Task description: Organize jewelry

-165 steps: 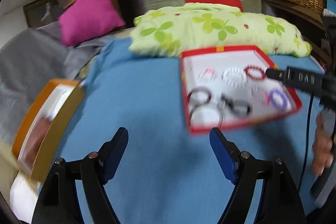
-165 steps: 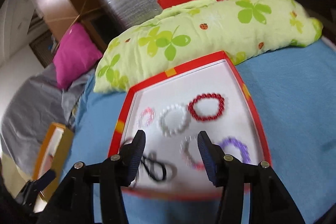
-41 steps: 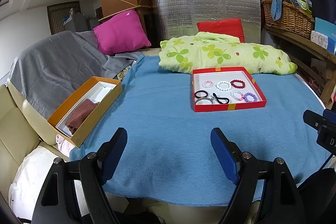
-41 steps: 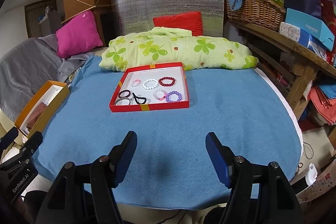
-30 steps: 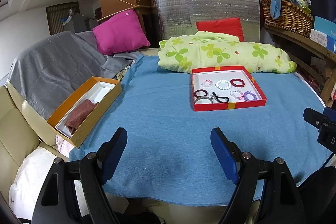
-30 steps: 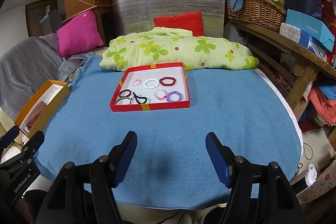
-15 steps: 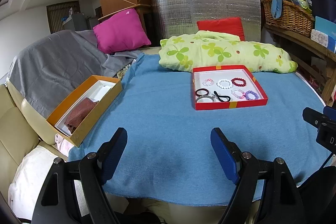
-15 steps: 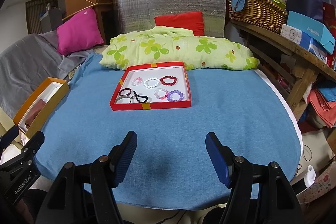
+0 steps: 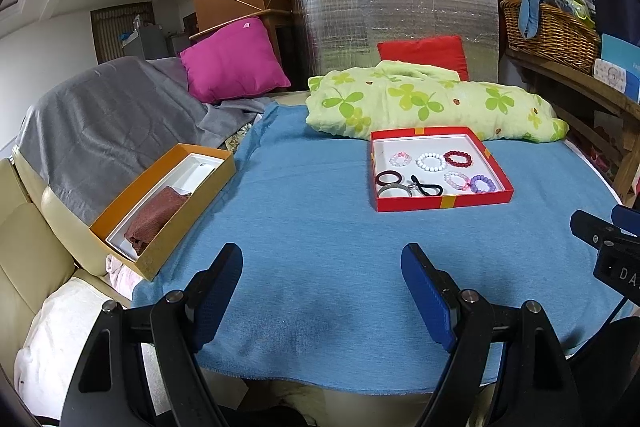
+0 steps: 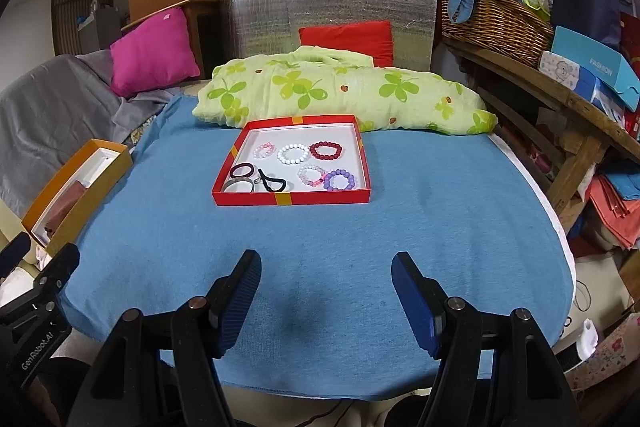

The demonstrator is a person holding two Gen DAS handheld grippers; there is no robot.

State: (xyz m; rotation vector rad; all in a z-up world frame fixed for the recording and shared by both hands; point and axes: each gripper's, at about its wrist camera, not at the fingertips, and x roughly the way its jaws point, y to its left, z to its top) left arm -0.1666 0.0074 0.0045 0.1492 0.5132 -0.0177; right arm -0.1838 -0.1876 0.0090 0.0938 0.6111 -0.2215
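A tray sits on the cloth-covered desk, with bracelets in its far row and hair ties at its near left. Behind the tray lies a folded quilt. A long box rests at the desk's left edge; a basket stands on a shelf to the right.

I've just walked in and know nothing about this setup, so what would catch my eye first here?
Probably the red tray on the blue cloth, holding bead bracelets: white, dark red, purple. Behind it lies a green clover-print pillow, and at the cloth's left edge an orange box. Both hand-held grippers, left and right, are open and empty.
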